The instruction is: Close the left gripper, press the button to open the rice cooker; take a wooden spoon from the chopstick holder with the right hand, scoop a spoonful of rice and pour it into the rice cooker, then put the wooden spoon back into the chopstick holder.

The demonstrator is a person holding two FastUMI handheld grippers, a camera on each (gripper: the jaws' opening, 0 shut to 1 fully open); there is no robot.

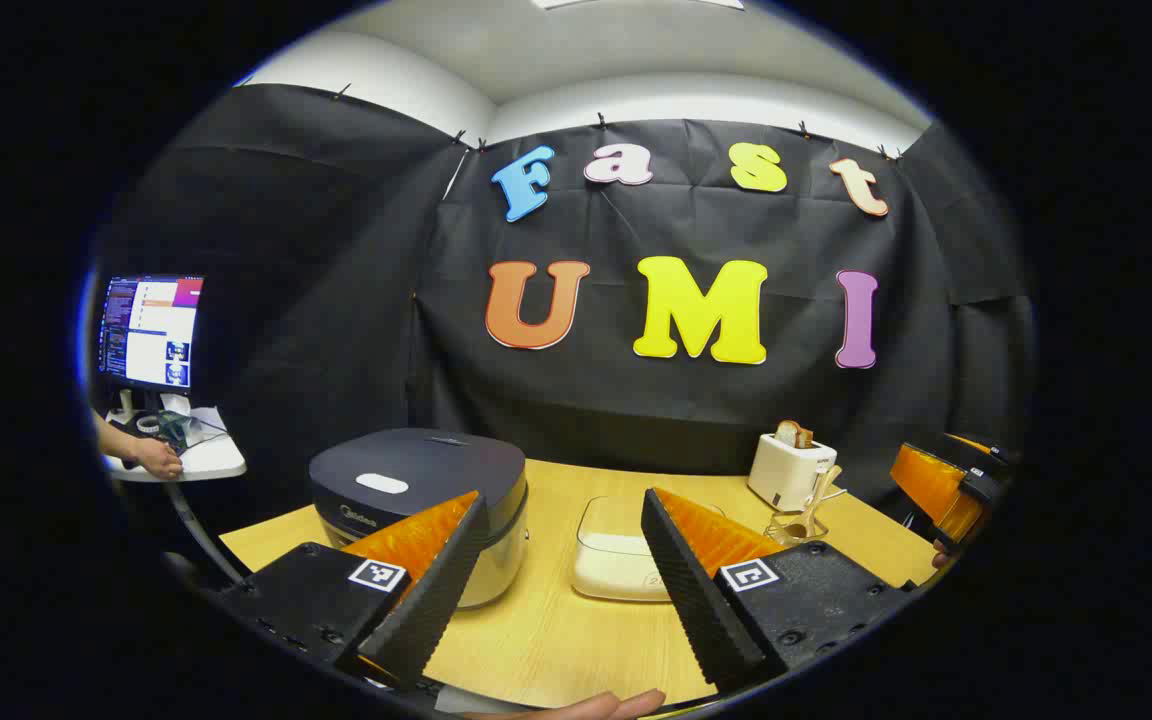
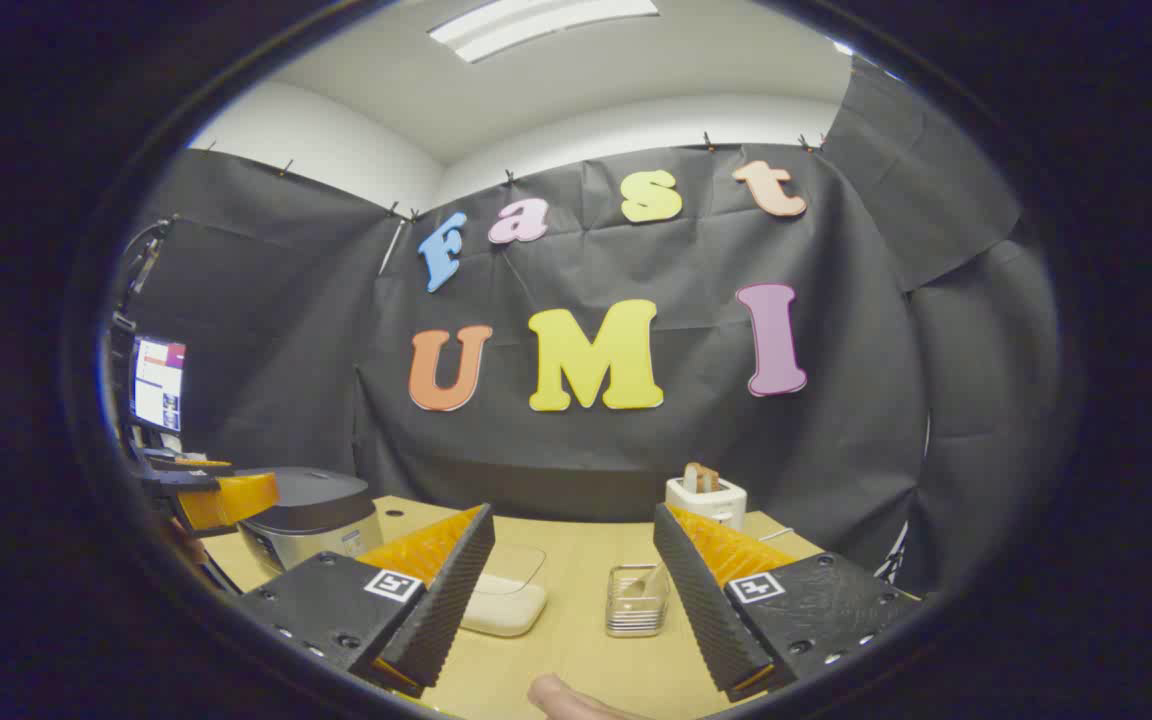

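Left gripper view: rice cooker (image 1: 421,490), dark lid down, silvery body, sits far left on the table (image 1: 556,640). Left hand-held gripper (image 1: 561,585) and right hand-held gripper (image 2: 571,600) are both spread wide.

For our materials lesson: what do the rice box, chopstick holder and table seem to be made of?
Rice box: likely clear plastic, rice showing through. Chopstick holder: probably metal wire, shiny thin bars. Table: wood-look top, pale grain, perhaps laminate.
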